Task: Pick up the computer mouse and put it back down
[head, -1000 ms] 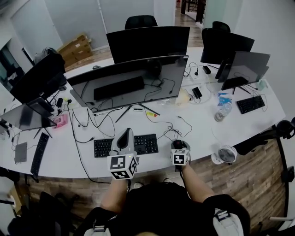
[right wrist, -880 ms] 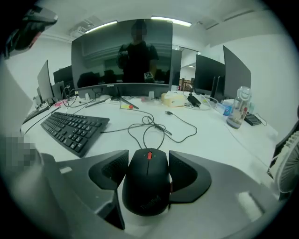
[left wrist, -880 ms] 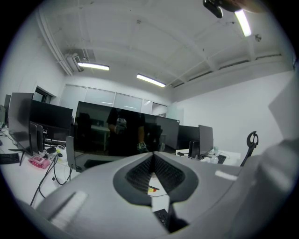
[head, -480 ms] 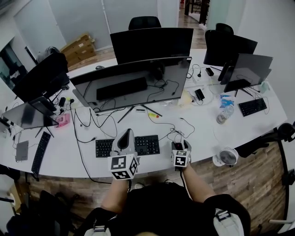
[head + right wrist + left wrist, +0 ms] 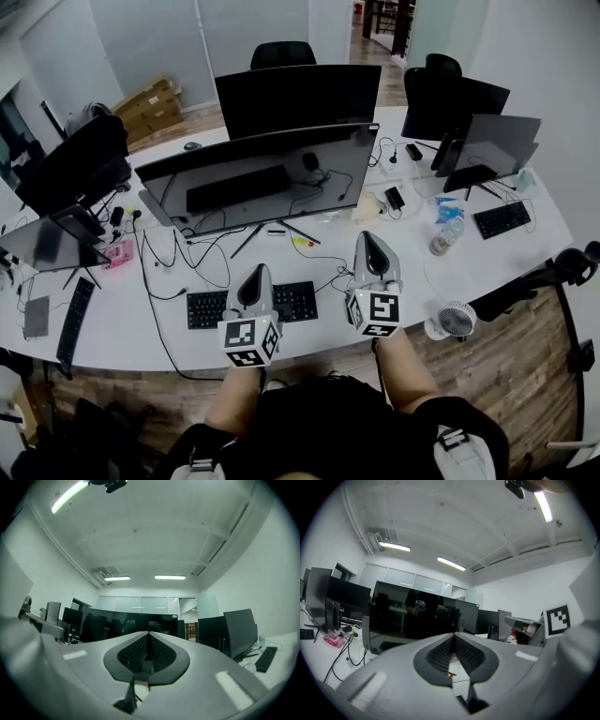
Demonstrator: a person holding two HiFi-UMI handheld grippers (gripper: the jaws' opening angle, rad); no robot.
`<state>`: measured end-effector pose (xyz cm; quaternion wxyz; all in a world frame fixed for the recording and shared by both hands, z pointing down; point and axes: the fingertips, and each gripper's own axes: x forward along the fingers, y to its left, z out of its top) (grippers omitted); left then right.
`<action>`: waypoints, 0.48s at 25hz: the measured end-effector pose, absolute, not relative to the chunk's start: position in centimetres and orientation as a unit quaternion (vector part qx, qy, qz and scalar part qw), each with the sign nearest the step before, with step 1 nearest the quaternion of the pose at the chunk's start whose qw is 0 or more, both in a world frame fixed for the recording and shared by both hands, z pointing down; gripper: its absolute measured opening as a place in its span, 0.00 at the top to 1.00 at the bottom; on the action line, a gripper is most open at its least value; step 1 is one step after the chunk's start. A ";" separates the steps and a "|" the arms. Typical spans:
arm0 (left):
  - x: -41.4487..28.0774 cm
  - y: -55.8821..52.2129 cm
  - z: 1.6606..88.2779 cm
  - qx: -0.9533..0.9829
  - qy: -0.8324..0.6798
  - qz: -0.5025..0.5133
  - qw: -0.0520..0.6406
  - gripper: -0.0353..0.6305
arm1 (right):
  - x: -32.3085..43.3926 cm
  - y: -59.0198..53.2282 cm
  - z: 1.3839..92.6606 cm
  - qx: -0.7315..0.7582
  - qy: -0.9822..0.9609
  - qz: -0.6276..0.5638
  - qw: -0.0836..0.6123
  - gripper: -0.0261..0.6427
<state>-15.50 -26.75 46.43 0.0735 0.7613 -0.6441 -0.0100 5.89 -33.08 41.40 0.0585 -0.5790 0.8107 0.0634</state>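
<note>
My right gripper (image 5: 367, 238) hangs raised above the white desk (image 5: 422, 272), right of the keyboard, and points about level toward the monitors. In the right gripper view its jaws (image 5: 149, 633) meet at the tips, shut with nothing between them. To its left, my left gripper (image 5: 258, 271) hovers over the black keyboard (image 5: 202, 307). It is also shut and empty, as the left gripper view (image 5: 453, 635) shows. No view shows the computer mouse; the raised right gripper covers the desk spot beneath it.
A wide dark monitor (image 5: 262, 173) stands behind the keyboard, with loose cables (image 5: 187, 253) on the desk before it. A small white fan (image 5: 456, 320) sits at the desk's front edge on the right, and a water bottle (image 5: 442, 234) stands further back. More monitors and keyboards line the curved desk.
My right gripper has risen from low over the mouse at the desk's front edge. It swung from pointing down to pointing level. The left gripper has stayed over the keyboard.
</note>
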 end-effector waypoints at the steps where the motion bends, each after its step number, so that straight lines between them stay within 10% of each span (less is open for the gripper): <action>1: -15.5 -26.8 46.4 0.762 -0.643 -0.012 0.074 0.86 | 5.6 -32.7 40.9 -0.576 0.813 0.067 0.057 0.97; 12: -16.4 -26.0 46.0 0.765 -0.640 -0.021 0.074 0.86 | 4.2 -31.2 41.9 -0.578 0.814 0.051 0.036 0.96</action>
